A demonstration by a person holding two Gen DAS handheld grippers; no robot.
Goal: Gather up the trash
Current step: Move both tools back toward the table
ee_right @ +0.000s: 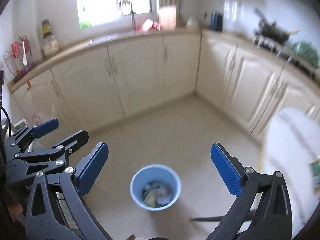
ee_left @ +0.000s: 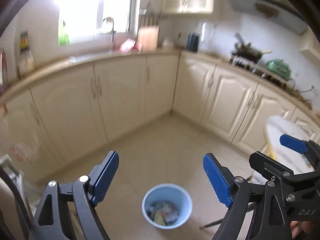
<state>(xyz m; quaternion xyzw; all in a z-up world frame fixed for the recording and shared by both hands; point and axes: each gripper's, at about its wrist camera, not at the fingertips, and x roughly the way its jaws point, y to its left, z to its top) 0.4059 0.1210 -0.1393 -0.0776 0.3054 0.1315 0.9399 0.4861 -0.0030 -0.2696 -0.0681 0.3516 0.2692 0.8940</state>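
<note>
2 grippers held above a kitchen floor, both with fingers spread apart and nothing between them.

Left gripper and right gripper hang side by side over a light blue bin standing on the pale tiled floor; scraps of trash lie in the bottom of the bin. Cream cabinets line the 2 walls behind, and a white table sits to the right.
</note>
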